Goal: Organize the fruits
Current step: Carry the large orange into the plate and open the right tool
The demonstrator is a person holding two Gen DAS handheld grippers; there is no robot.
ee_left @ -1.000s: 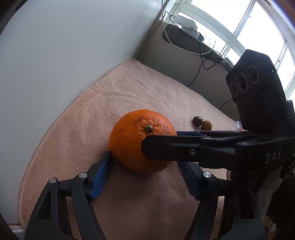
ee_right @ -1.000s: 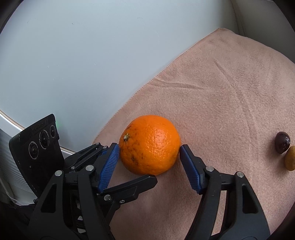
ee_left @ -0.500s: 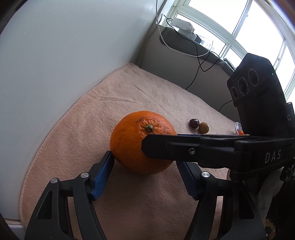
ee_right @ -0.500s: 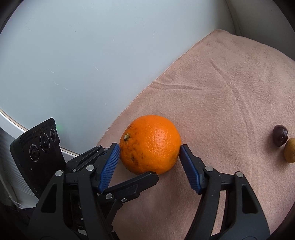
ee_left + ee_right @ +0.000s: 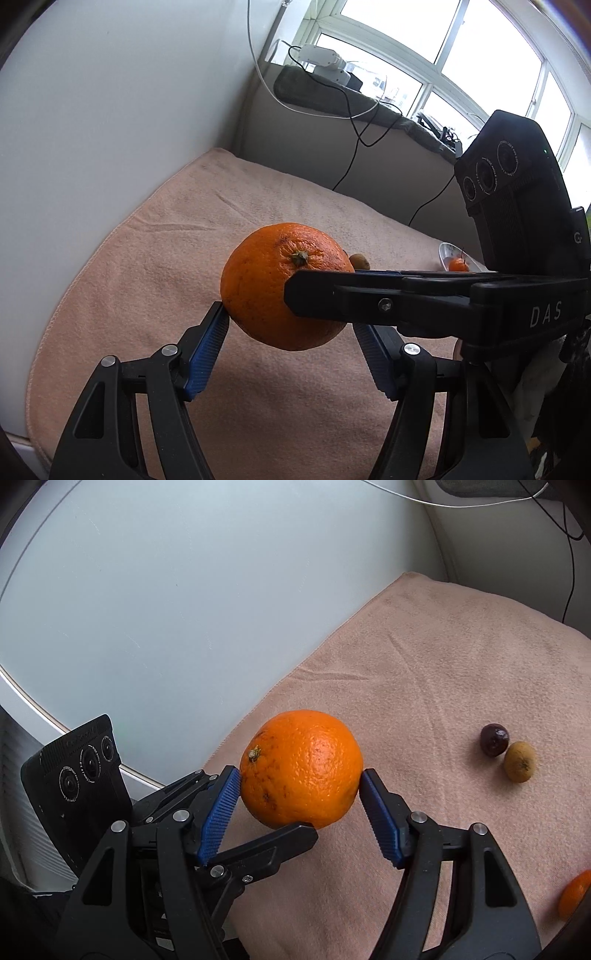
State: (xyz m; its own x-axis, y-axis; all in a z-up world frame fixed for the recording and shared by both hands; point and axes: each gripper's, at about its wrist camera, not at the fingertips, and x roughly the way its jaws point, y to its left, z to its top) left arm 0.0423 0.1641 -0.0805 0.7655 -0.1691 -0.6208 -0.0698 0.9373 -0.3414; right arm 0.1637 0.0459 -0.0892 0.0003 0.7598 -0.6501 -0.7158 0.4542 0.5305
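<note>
A large orange point(image 5: 269, 284) point(image 5: 301, 768) is held above the pink towel point(image 5: 155, 258) point(image 5: 443, 672) by both grippers at once. My left gripper point(image 5: 291, 332) is shut on it from both sides. My right gripper point(image 5: 299, 797) is shut on it too, crossing in front in the left wrist view. A dark purple fruit point(image 5: 494, 739) and a small brown fruit point(image 5: 520, 761) point(image 5: 360, 261) lie on the towel to the right. A small orange fruit point(image 5: 458, 264) point(image 5: 574, 893) sits farther right.
A white wall point(image 5: 92, 129) borders the towel on the left. A grey ledge point(image 5: 332, 147) with cables and a white device point(image 5: 325, 64) runs behind, under windows. A small clear dish point(image 5: 448, 253) holds the small orange fruit.
Both grippers have lifted the large orange off the towel and moved it up; the small fruits and the dish have come more into view.
</note>
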